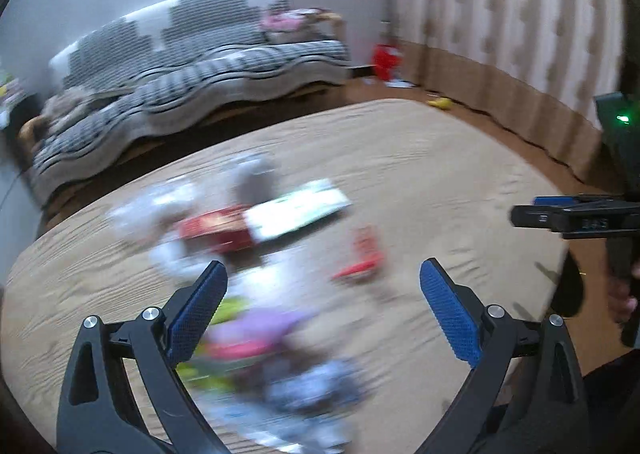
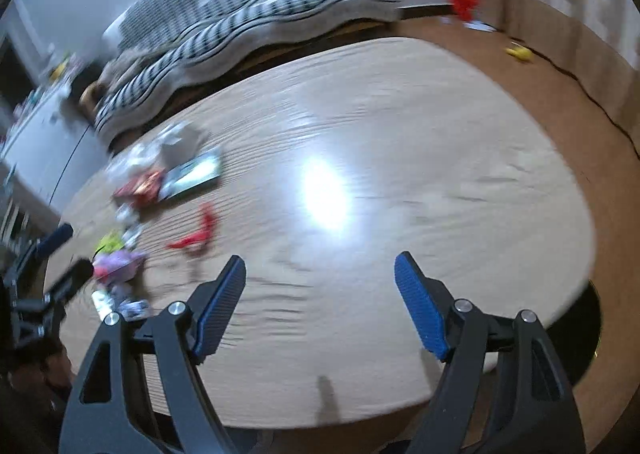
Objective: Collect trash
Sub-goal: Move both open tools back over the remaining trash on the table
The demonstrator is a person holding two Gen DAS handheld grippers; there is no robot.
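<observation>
Blurred trash lies on an oval wooden table. A red box and a white flat carton lie mid-table, with a red wrapper to their right and a purple and green wrapper pile nearest me. My left gripper is open and empty above the pile. My right gripper is open and empty over bare table; in its view the red wrapper, the red box and the purple wrapper lie to the left. The right gripper also shows at the left wrist view's right edge.
A sofa with a grey striped cover stands behind the table. A red object and a yellow object lie on the floor by the curtain. A black cable runs along the floor on the right.
</observation>
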